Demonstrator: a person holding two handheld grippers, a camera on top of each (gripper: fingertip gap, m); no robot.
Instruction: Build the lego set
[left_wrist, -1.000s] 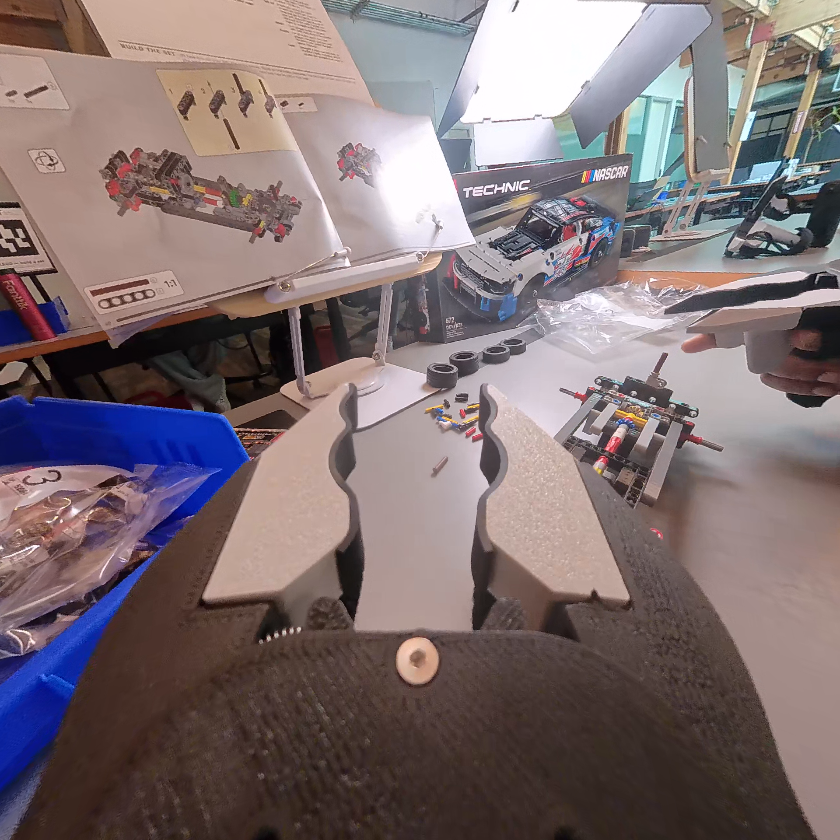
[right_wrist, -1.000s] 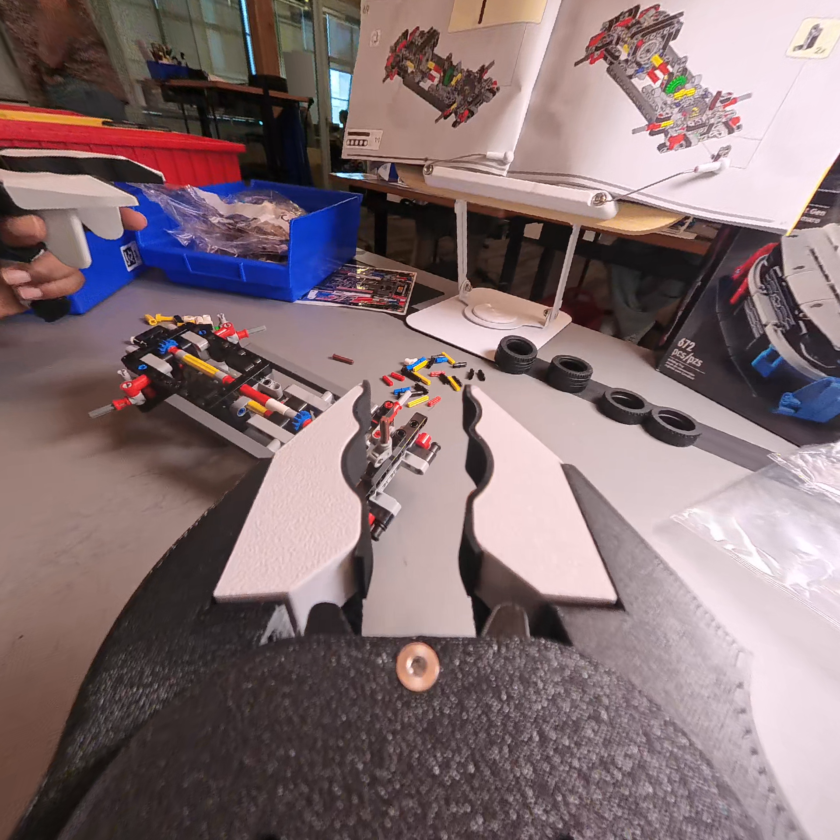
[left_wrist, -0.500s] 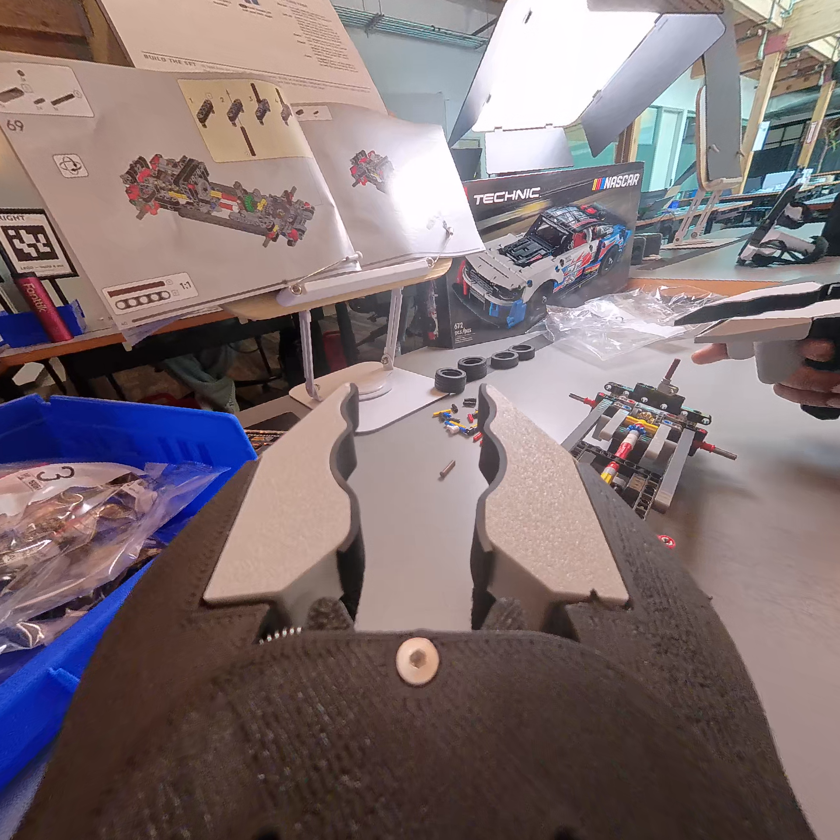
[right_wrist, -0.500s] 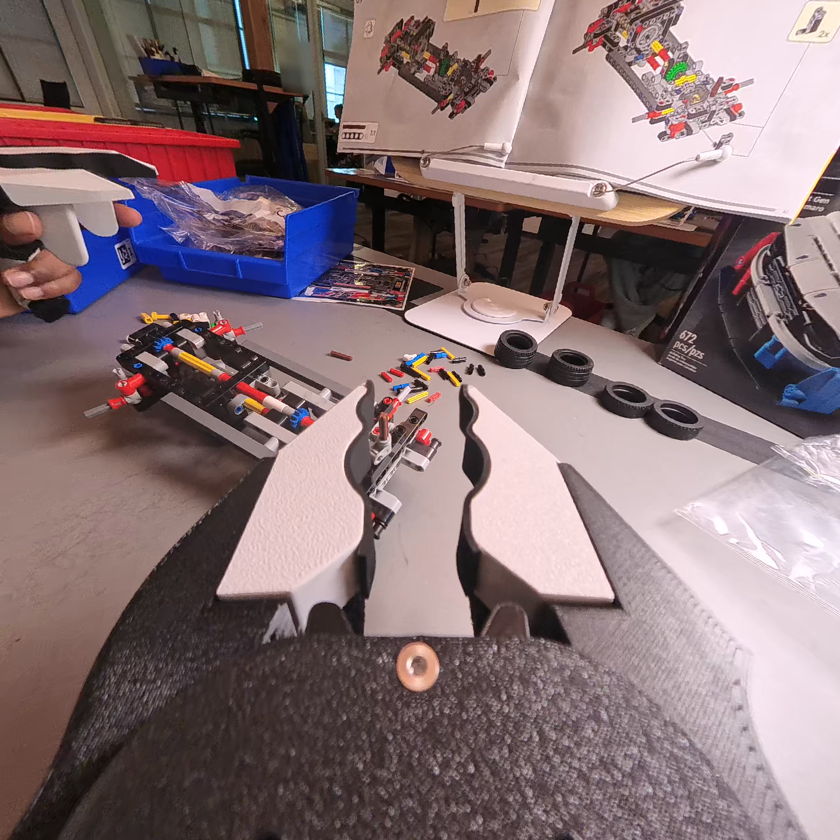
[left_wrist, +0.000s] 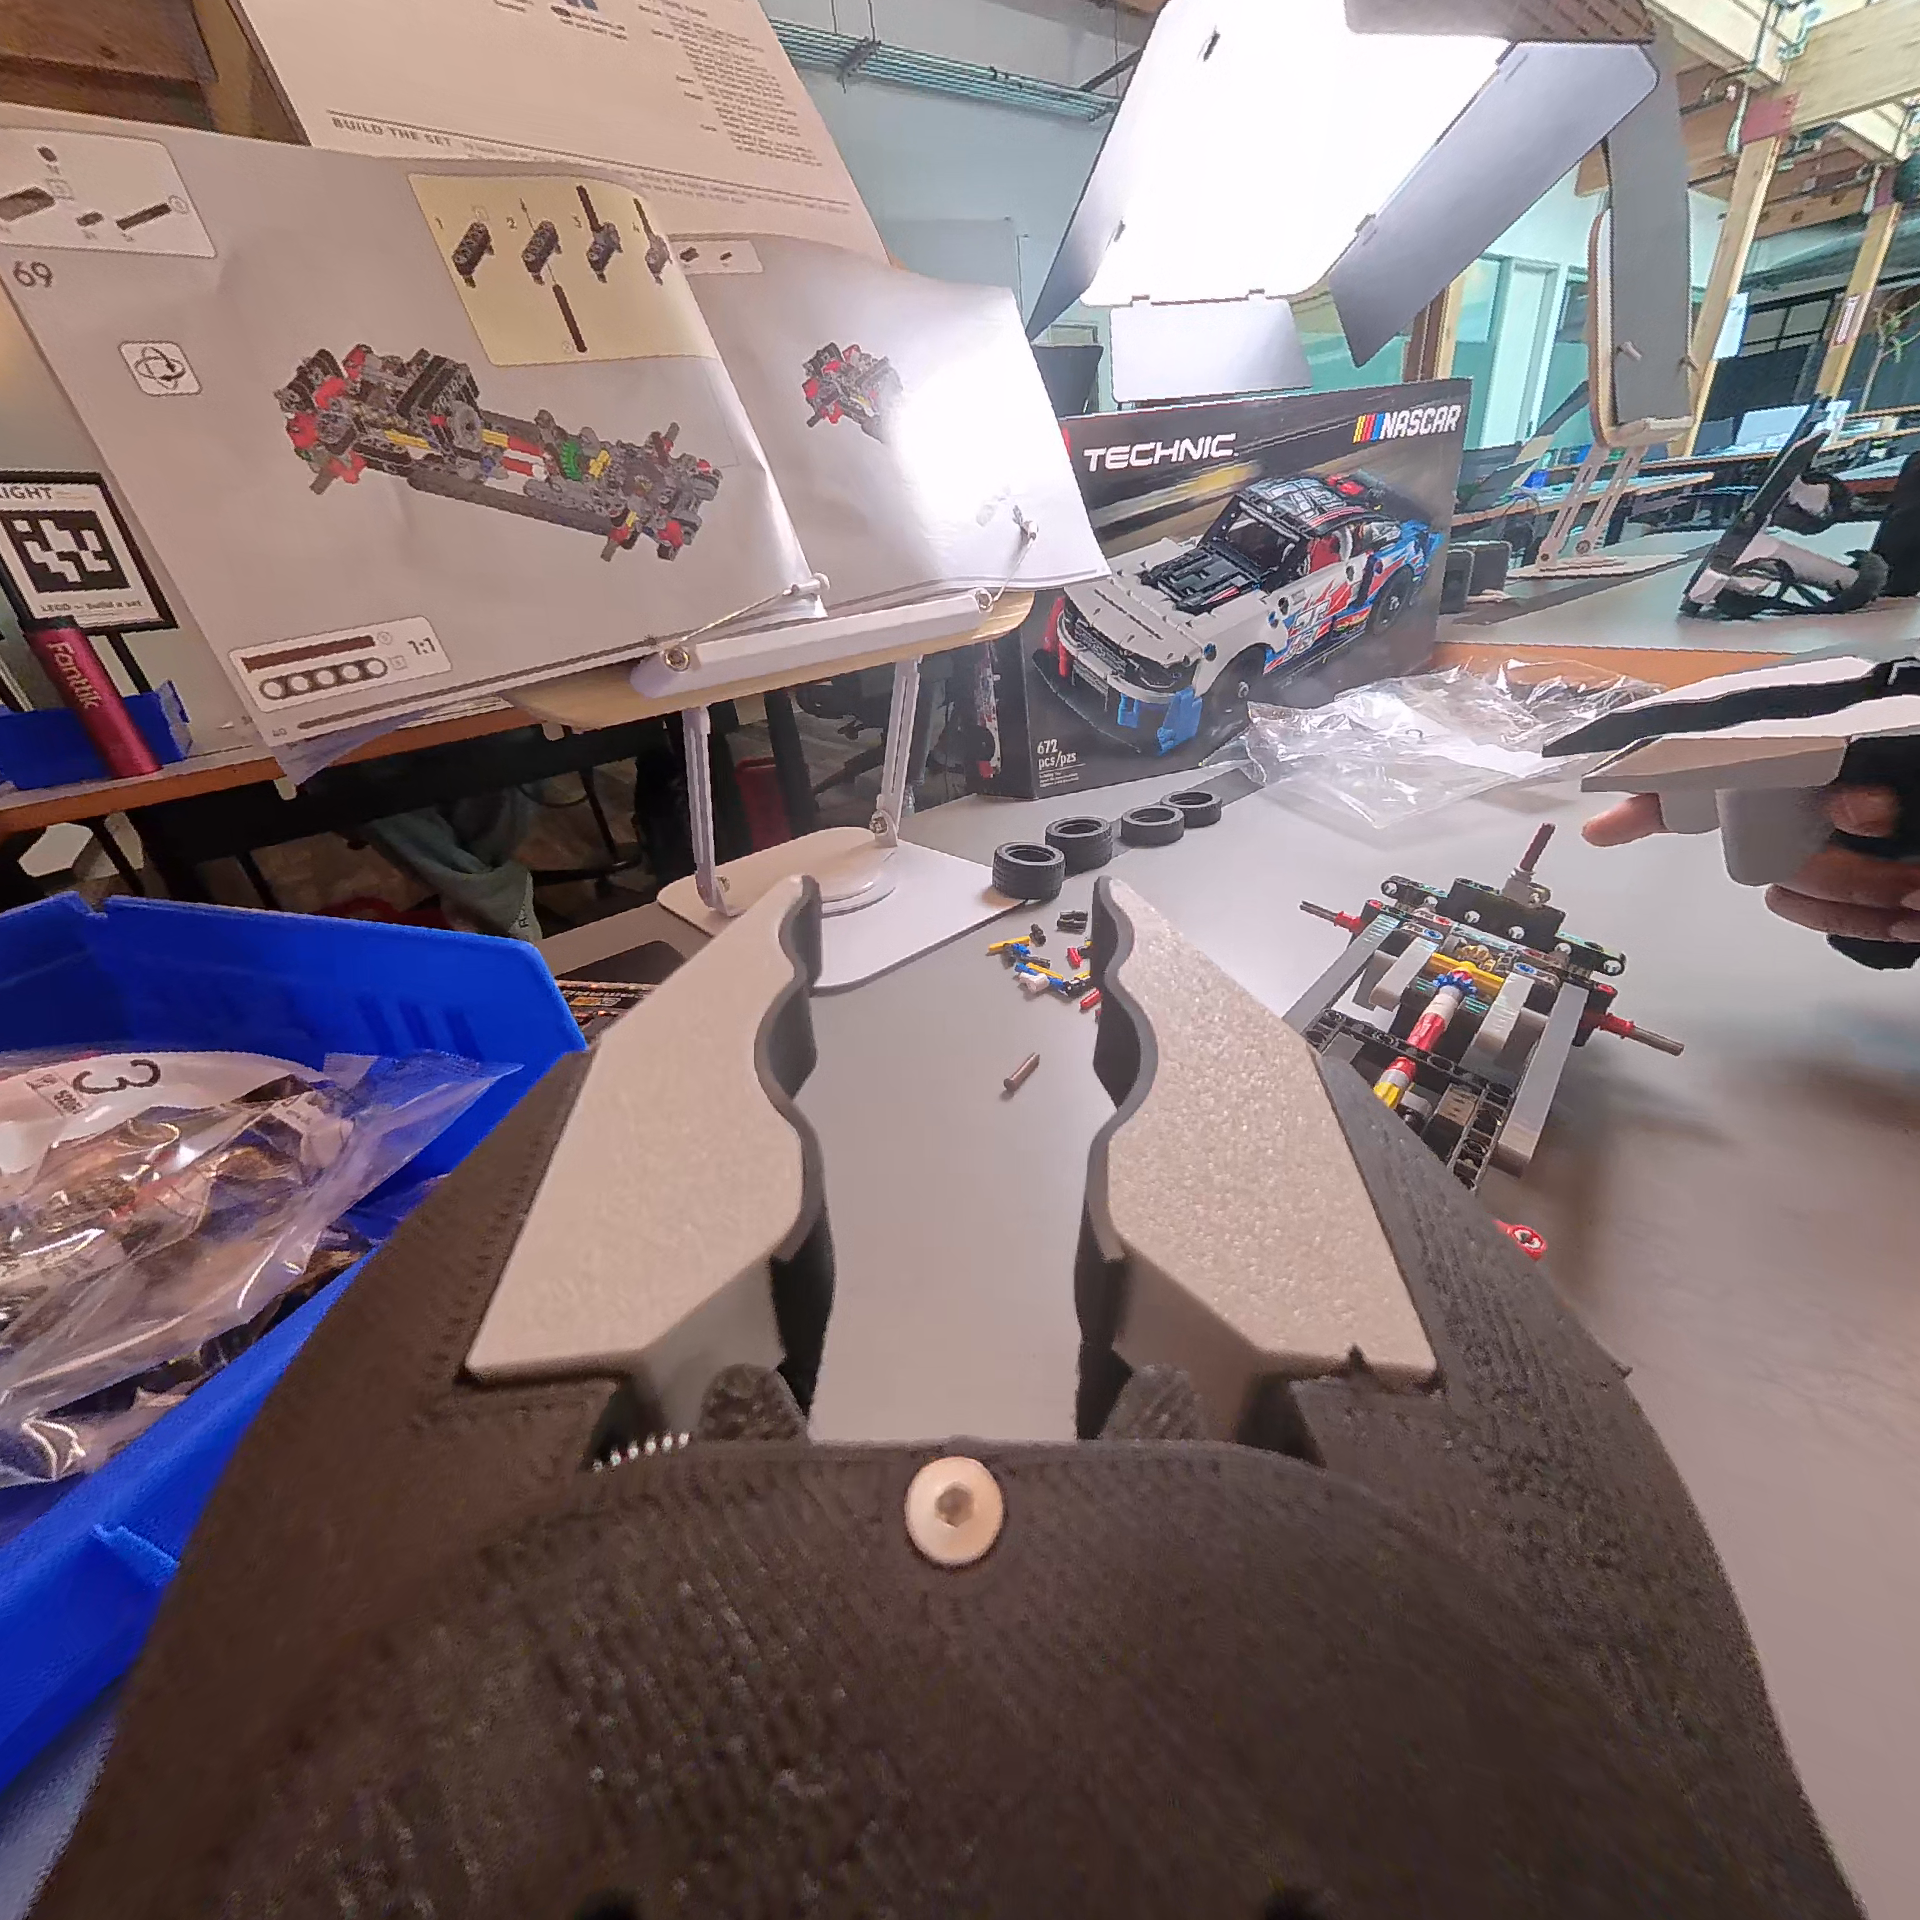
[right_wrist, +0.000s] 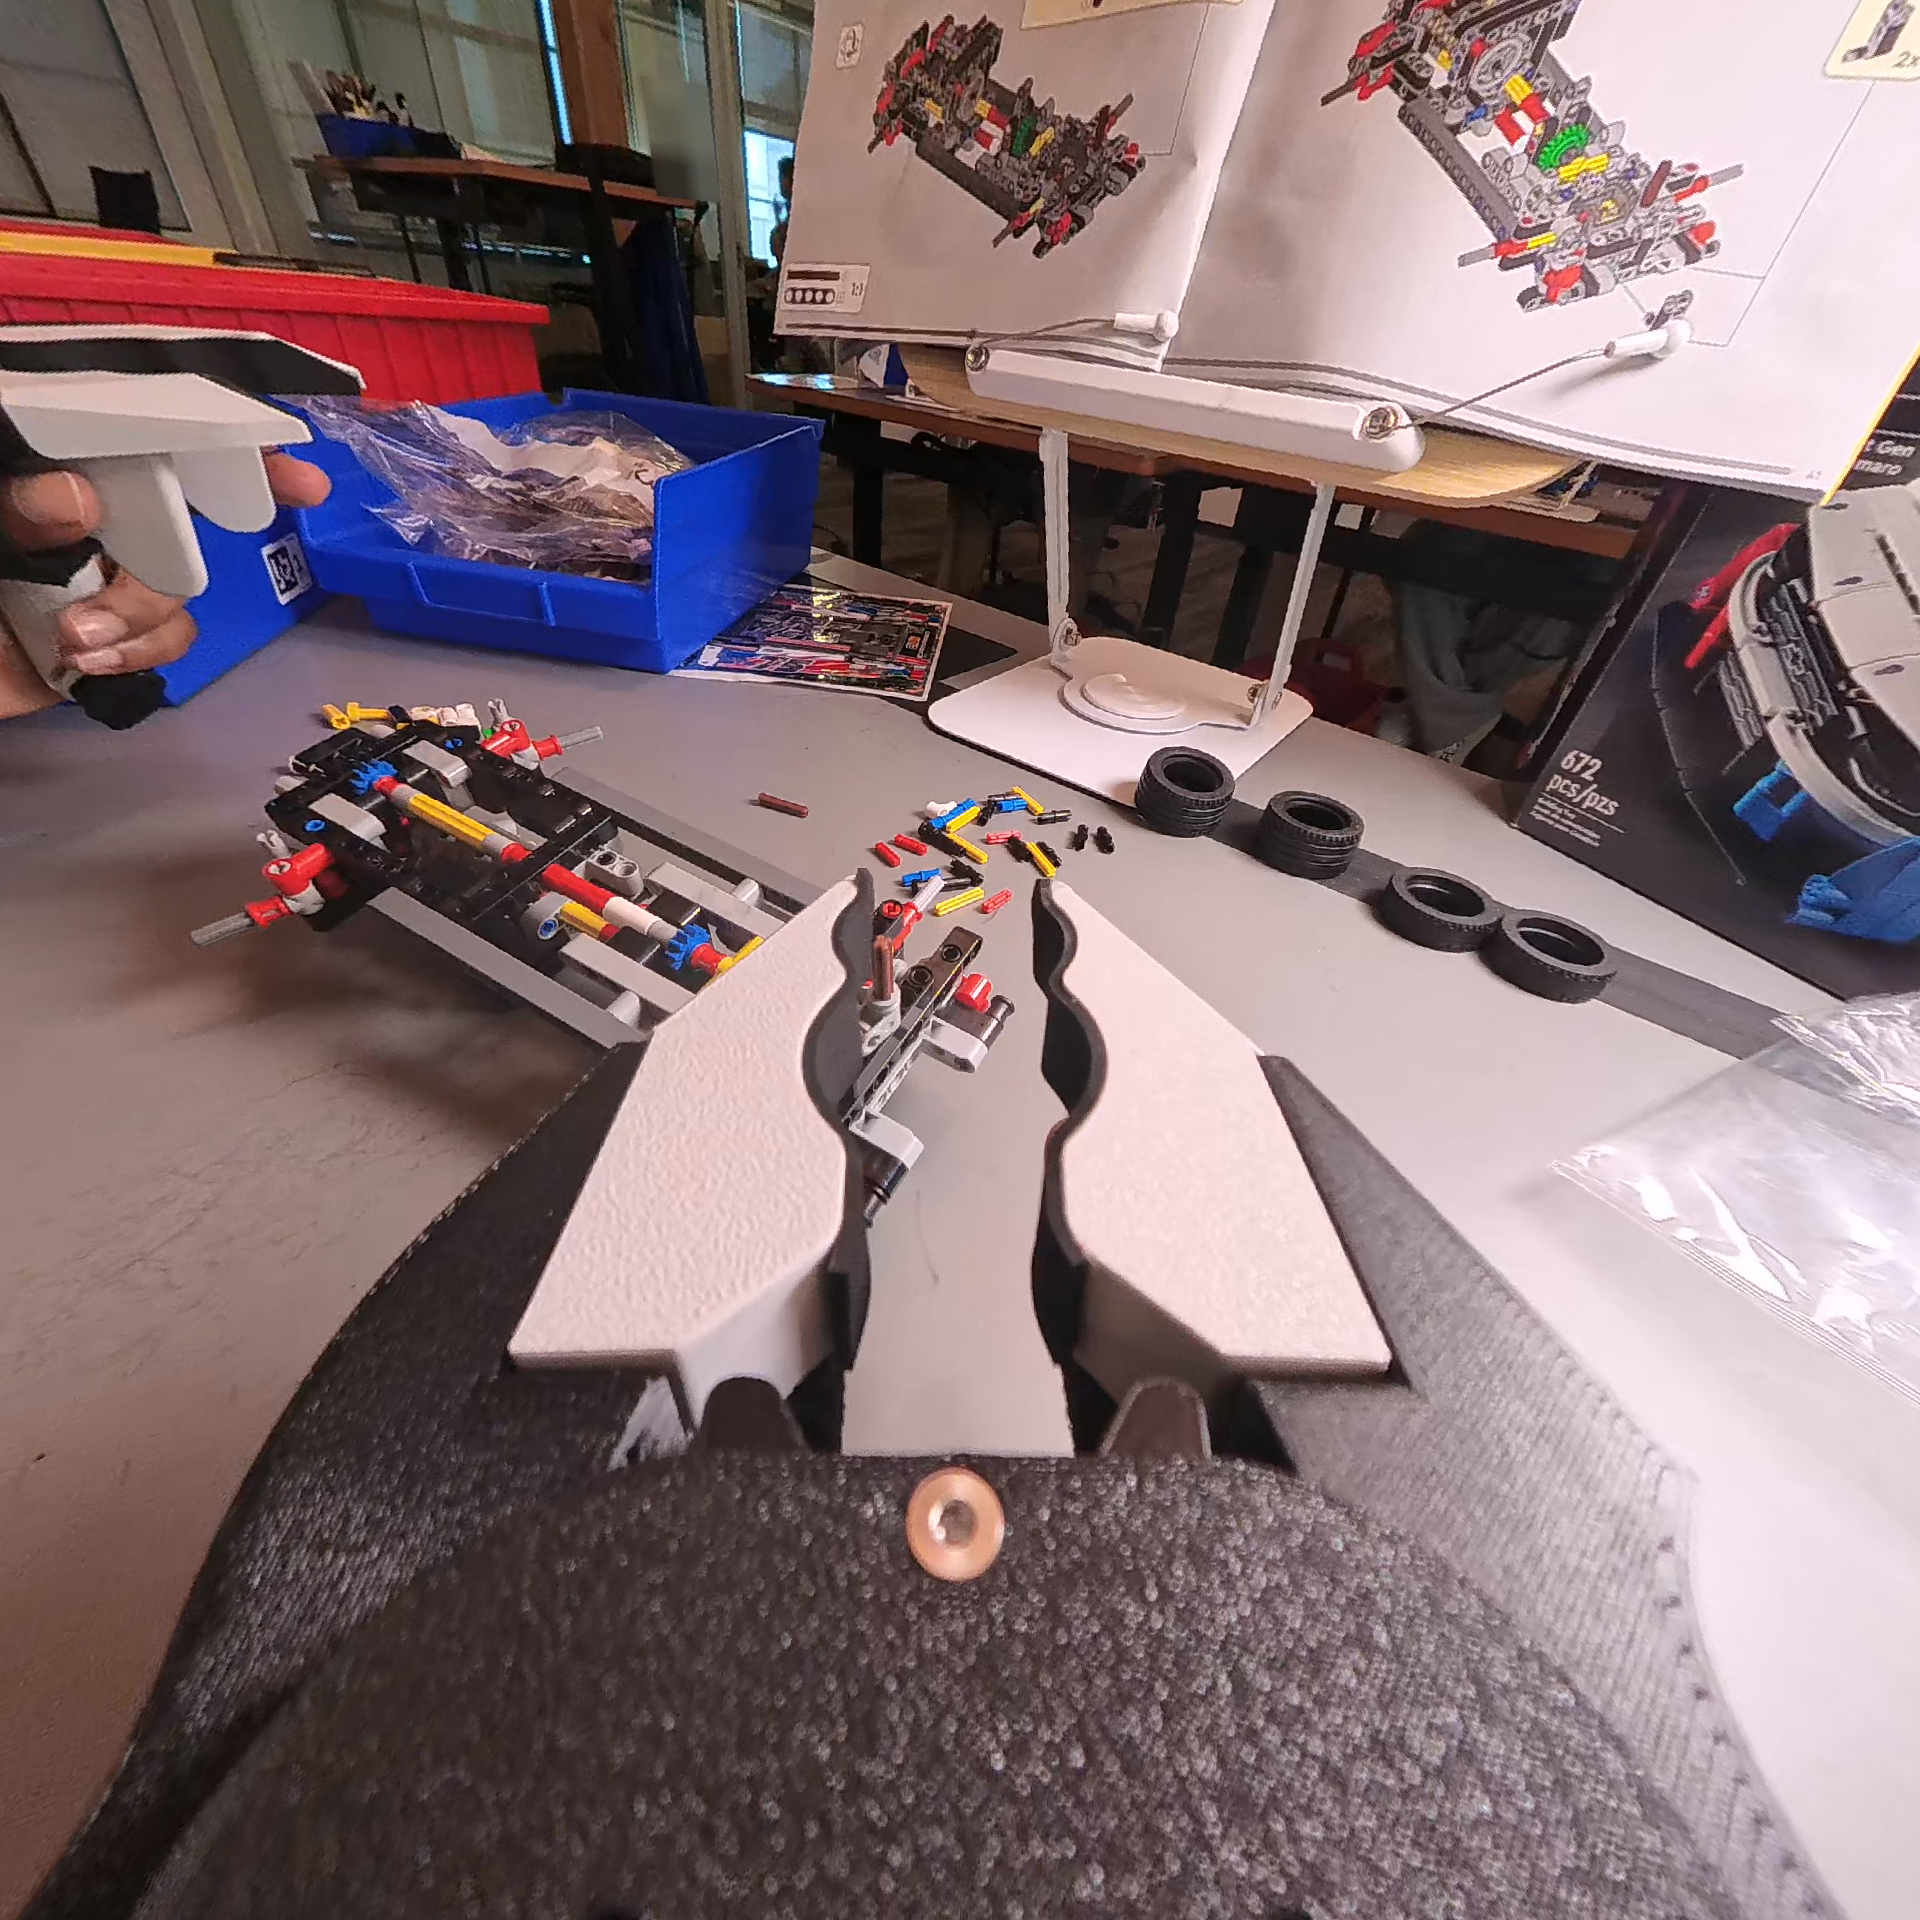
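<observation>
Left wrist view: left gripper (left_wrist: 951, 935) agape, empty, brown pin (left_wrist: 1022, 1071) lying mid-frame between fingers; chassis (left_wrist: 1455, 1023) at right.

Right wrist view: right gripper (right_wrist: 945, 914) parted, empty, over small subassembly (right_wrist: 920, 1023) at centre. Probably between steps; next, closing on that piece.

— What's on my grey table (right_wrist: 260, 1195)?
— My chassis build (right_wrist: 499, 873), loose pins (right_wrist: 966, 842), a brown axle (right_wrist: 781, 803), four tyres (right_wrist: 1309, 834), the stand's white base (right_wrist: 1122, 707), a blue bin (right_wrist: 582, 582), sticker sheet (right_wrist: 831, 644), set box (left_wrist: 1247, 582).

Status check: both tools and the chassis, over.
Left tool open, empty. Right tool open, empty, above small subassembly. Chassis flat on table, part-built. Nothing in the way.
</observation>
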